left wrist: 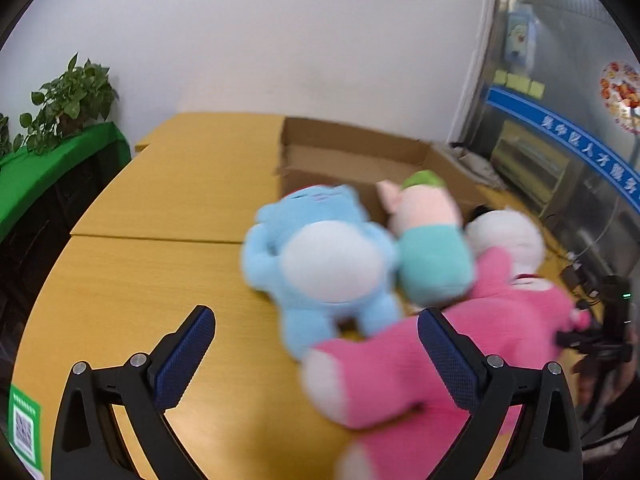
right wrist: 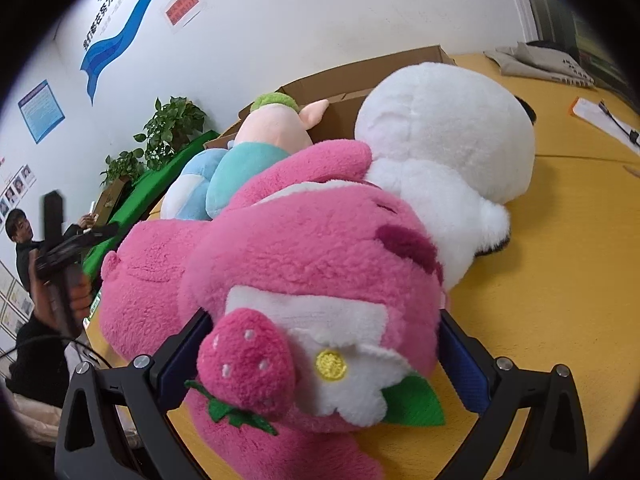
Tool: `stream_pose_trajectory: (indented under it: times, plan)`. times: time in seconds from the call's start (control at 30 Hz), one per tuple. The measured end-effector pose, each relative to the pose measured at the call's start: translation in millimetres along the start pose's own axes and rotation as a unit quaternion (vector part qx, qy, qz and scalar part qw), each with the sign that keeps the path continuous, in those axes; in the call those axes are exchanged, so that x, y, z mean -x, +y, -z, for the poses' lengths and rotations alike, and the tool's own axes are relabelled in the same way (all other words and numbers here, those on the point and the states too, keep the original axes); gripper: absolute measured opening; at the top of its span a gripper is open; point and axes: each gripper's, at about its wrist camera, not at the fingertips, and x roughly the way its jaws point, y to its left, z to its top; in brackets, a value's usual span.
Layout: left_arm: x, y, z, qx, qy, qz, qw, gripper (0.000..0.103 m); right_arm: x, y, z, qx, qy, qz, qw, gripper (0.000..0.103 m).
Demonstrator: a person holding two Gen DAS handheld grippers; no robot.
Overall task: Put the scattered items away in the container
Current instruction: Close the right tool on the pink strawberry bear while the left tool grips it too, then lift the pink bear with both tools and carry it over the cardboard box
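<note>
- Closest in the right wrist view, the right gripper (right wrist: 320, 344) has its fingers spread wide around the head of the pink bear (right wrist: 304, 264); both blue pads (right wrist: 464, 364) sit against the plush, but whether they squeeze it I cannot tell.
- A strawberry (right wrist: 248, 360) and a white flower (right wrist: 344, 376) on the bear's head lie between those fingers.
- In the left wrist view, the left gripper (left wrist: 316, 356) is spread wide and holds nothing; the bear's leg (left wrist: 384, 372) lies partly between its fingers, and its right pad (left wrist: 448, 360) overlaps the pink plush.
- The bear lies stretched on the yellow table (left wrist: 140, 280), head to the right, legs to the left and near.
- Just beyond it, touching, lie three more toys in a row: a blue plush (left wrist: 324, 264) on the left, a pig (left wrist: 428, 236) in a teal shirt with a green cap in the middle, and a white plush (right wrist: 444, 152) on the right, under the bear's arm.
- Behind the toys the cardboard box (left wrist: 360, 152) stands open on the table, and the pig's head rests at its near wall.
- Farther off, left, potted plants (left wrist: 68, 100) stand on a green ledge by the white wall.
- Far right on the table, seen from the right wrist, lie folded cloth (right wrist: 544, 60) and papers (right wrist: 604, 116).
</note>
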Motion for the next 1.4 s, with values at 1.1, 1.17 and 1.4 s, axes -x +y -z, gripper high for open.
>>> stream_pose_trajectory:
  times: [1.1,1.17,1.4]
  plan:
    - [-15.5,-90.9,21.9,0.043,0.091,0.140,0.9850,0.055,31.1,60.8,8.6,0.064,-0.043,0.073,0.994,0.064]
    - [0.7,-97.8,13.7,0.027,0.067,0.138,0.9877,0.055,38.6,63.8,8.9,0.058,-0.047,0.066,0.995,0.064]
    - [43.3,-118.7,-35.4,-0.025,-0.015,0.141,0.9895,0.055,79.2,79.1,-20.5,0.063,-0.108,0.058,0.990,0.064]
